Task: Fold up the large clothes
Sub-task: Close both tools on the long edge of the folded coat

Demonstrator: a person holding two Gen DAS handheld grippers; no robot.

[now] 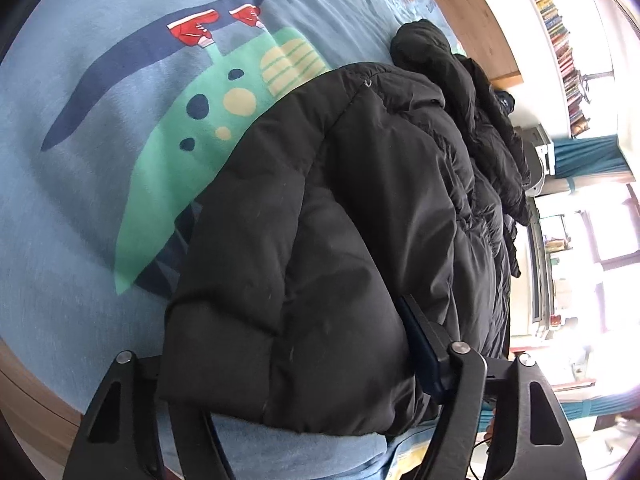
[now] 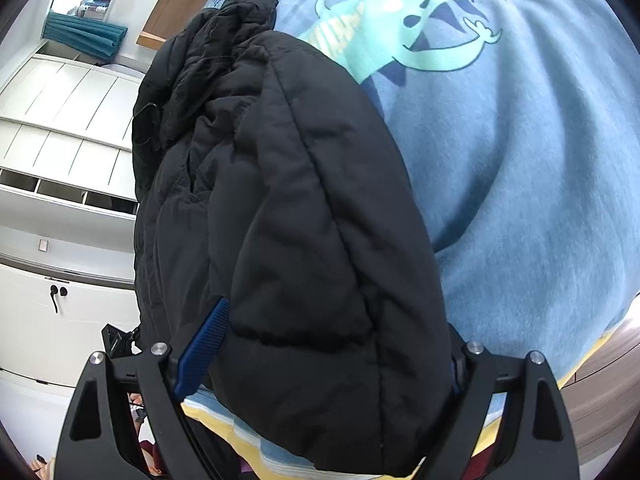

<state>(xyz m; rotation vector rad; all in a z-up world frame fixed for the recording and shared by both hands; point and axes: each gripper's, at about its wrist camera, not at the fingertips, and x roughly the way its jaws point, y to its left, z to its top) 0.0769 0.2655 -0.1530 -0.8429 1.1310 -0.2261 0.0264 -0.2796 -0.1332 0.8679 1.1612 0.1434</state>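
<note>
In the left wrist view, a black puffer jacket (image 1: 320, 220) lies on a light blue bedspread (image 1: 60, 200) printed with a green dinosaur (image 1: 176, 160), its bulk running away from the camera toward a bunched dark end, perhaps a hood or sleeve, near the wooden headboard (image 1: 472, 12). The left gripper (image 1: 288, 380) has a thick padded edge of the jacket between its fingers: the right finger (image 1: 420, 344) presses into the fabric, the other is hidden under the cloth, so the jaws look clamped on the jacket with a wide wad between them. Bookshelves (image 1: 560, 40) and a bright window fill the far right. In the right wrist view, the same jacket (image 2: 300, 220) rises as a fat quilted roll in front of the camera, over the bedspread (image 2: 520, 200) and beside white cabinets (image 2: 60, 160). The right gripper (image 2: 320, 360) holds another padded edge, a blue ribbed pad (image 2: 204, 344) pushed against the fabric on one side, the jaws closed on the jacket as far as its thickness allows. The jacket looks light for its size, soft and springy, with a smooth shell likely to slide; it probably puffs back after pressing. Gripping at stitched seams or the hem, where the filling is thinner, seems the surest hold.
</note>
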